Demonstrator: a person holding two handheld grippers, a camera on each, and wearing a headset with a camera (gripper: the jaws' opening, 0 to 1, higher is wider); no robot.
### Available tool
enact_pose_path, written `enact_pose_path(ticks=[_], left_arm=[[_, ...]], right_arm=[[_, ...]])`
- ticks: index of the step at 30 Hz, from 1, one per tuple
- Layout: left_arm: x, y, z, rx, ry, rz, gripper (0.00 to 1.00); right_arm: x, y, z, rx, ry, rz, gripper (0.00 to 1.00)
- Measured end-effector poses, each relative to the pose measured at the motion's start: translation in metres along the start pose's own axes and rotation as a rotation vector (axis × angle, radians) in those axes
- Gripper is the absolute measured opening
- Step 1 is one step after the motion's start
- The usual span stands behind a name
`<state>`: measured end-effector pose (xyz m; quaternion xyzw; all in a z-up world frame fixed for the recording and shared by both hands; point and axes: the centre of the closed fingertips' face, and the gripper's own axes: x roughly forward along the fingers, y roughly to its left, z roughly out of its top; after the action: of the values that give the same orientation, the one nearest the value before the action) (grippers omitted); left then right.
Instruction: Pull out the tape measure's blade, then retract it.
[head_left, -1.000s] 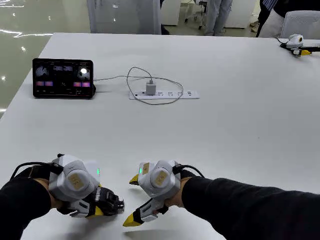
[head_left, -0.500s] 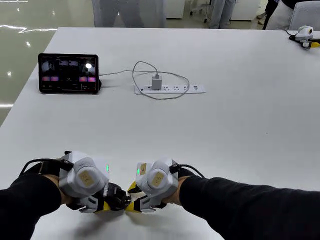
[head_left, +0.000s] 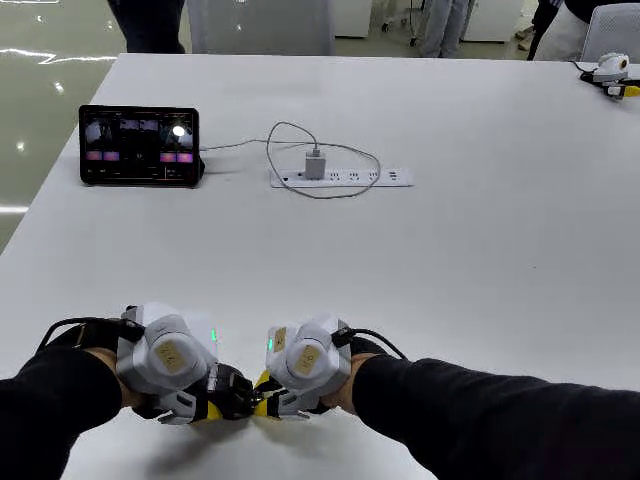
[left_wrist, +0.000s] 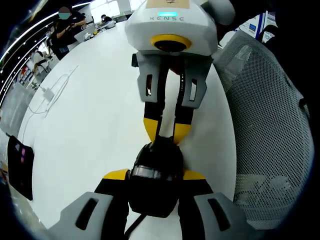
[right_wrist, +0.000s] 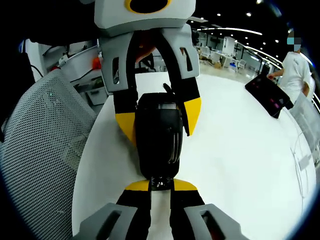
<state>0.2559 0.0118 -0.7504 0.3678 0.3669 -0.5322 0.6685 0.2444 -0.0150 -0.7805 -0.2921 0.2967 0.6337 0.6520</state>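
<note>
Near the worktop's (head_left: 400, 260) front edge, the left hand-held gripper (head_left: 212, 408) is clamping the tape measure (head_left: 236, 392). The right hand-held gripper (head_left: 266, 406) is pinching the blade tip (right_wrist: 159, 183). The pull-out is probably just starting, calling for a straight, steady draw rightward.

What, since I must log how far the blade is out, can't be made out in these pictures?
1. Blade, right gripper view: the right gripper closes over the mouth of the tape measure, hiding any blade length.
2. Case sides, left gripper view: covered by the left gripper.
3. Case, head view: largely hidden between both grippers' housings.
4. Tablet, head view: screen too small to read.
</note>
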Motion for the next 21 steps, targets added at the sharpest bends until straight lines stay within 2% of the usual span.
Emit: enact_pose_path(ticks=[9,21], left_arm=[[0.0003,0.0006,-0.0006,-0.008,-0.002,-0.001,0.32],[0.0005,0.0013,-0.0013,-0.019,-0.012,-0.004,0.32]], right_arm=[[-0.0022,-0.0003,-0.0027,-0.030,0.024,0.004,0.09],[-0.0054,-0.0012,-0.0059,0.004,0.029,0.012,0.09]])
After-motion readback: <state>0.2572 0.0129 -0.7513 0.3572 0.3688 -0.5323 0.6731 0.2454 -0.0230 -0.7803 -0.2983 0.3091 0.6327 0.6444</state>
